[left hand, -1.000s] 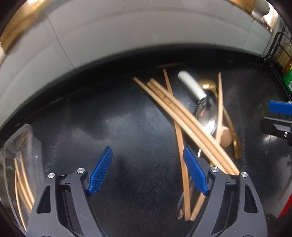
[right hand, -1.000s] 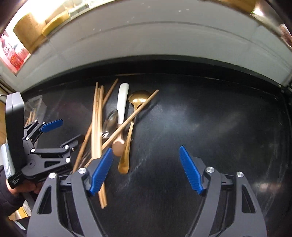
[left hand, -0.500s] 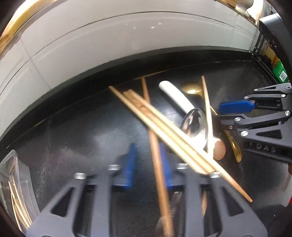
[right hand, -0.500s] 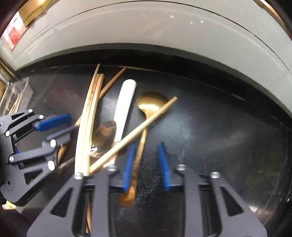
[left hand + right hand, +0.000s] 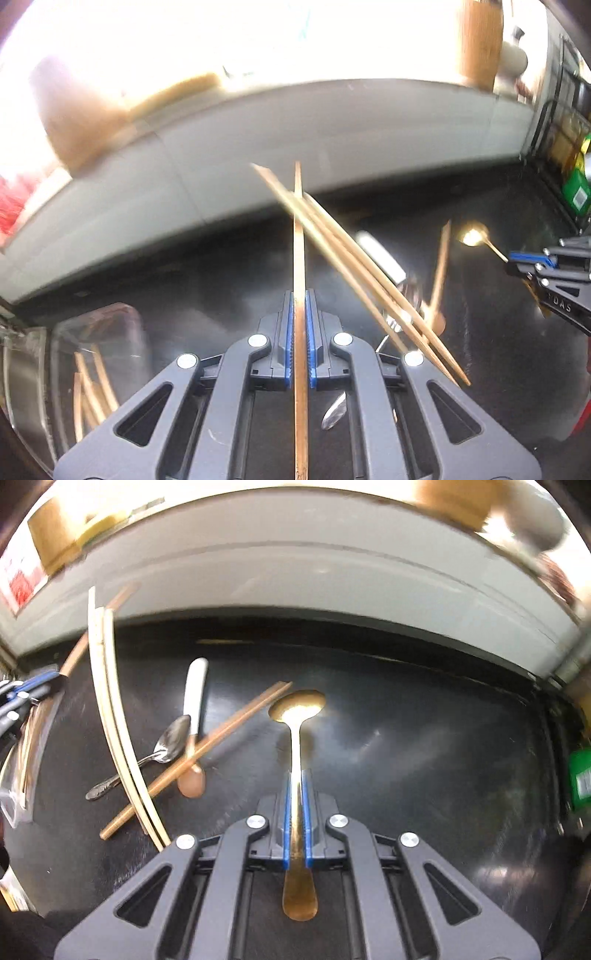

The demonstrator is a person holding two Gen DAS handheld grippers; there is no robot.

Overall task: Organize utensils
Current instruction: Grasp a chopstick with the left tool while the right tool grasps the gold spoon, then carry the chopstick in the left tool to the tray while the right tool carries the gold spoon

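My left gripper [image 5: 299,295] is shut on a brown chopstick [image 5: 298,236] and holds it raised above the black counter [image 5: 184,288]; pale chopsticks [image 5: 354,266] lean across it. My right gripper [image 5: 295,775] is shut on the handle of a gold spoon [image 5: 297,709], bowl pointing away. On the counter lie a white-handled spoon [image 5: 194,698], a silver spoon [image 5: 162,746], a brown chopstick [image 5: 207,746] and pale chopsticks [image 5: 114,709]. The left gripper also shows in the right wrist view [image 5: 26,694], and the right gripper in the left wrist view [image 5: 517,258].
A clear plastic container [image 5: 92,354] holding several chopsticks stands at the left. A white tiled wall [image 5: 295,583] borders the counter at the back. A wire rack with a green item [image 5: 576,192] stands at the right edge.
Both grippers went from open to shut. The left one closed on a brown chopstick and lifted it; the right one closed on the gold spoon and pulled it out of the pile.
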